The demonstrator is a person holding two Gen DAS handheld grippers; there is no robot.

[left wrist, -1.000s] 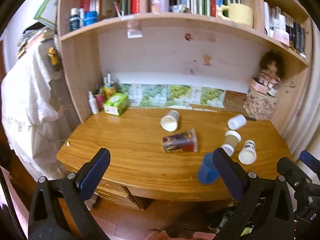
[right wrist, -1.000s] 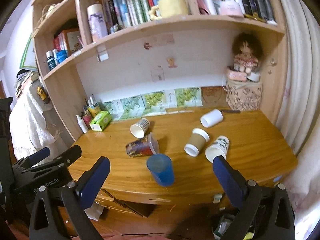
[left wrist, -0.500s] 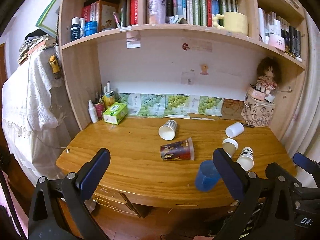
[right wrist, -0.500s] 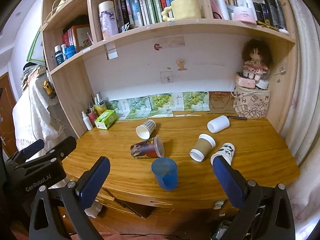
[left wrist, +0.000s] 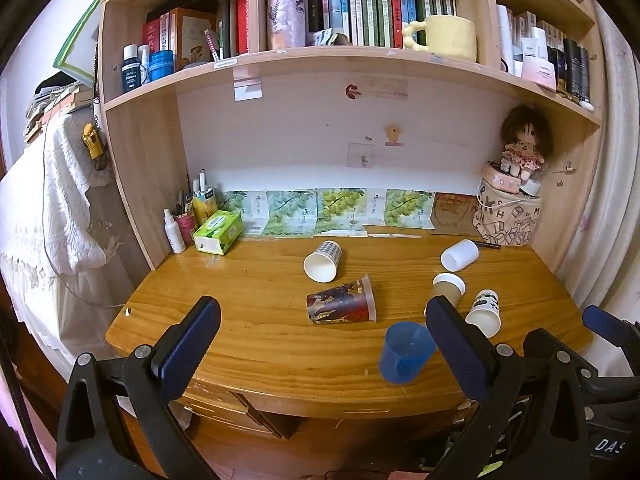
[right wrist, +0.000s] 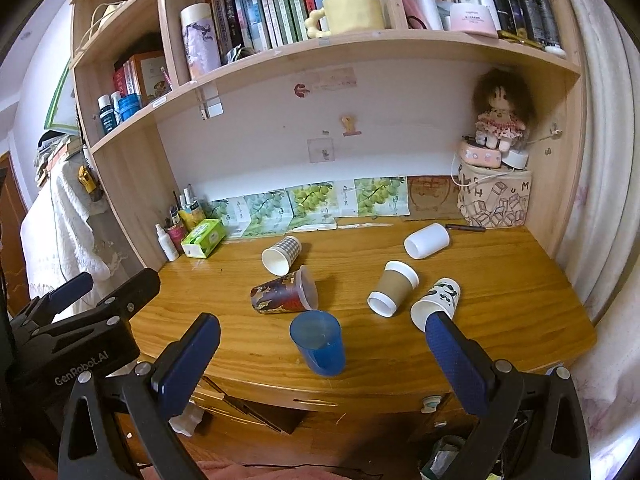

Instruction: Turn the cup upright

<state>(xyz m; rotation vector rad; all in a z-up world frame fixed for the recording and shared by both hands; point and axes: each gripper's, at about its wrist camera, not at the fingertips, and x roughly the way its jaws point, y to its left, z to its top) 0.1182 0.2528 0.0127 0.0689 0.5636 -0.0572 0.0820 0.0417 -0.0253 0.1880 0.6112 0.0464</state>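
Several cups lie on their sides on the wooden desk [right wrist: 500,304]: a red patterned clear cup [right wrist: 285,291] [left wrist: 342,304], a checkered paper cup [right wrist: 281,255] [left wrist: 322,261], a brown sleeved cup [right wrist: 394,289] [left wrist: 447,286], a white printed cup [right wrist: 437,303] [left wrist: 484,313] and a plain white cup [right wrist: 426,241] [left wrist: 460,255]. A blue plastic cup [right wrist: 319,342] [left wrist: 406,352] stands upright near the front edge. My left gripper [left wrist: 320,336] and right gripper [right wrist: 320,352] are both open and empty, held off the desk's front edge.
A green tissue box [right wrist: 203,237], spray bottle [right wrist: 167,242] and pen pots stand at the back left. A printed bag [right wrist: 496,198] with a doll [right wrist: 500,120] stands at the back right. Shelves of books and a yellow mug [right wrist: 349,13] hang above the desk.
Both grippers have lifted and tilted up a little, so the desk sits lower in view. The cups have not moved. Both jaws remain open.
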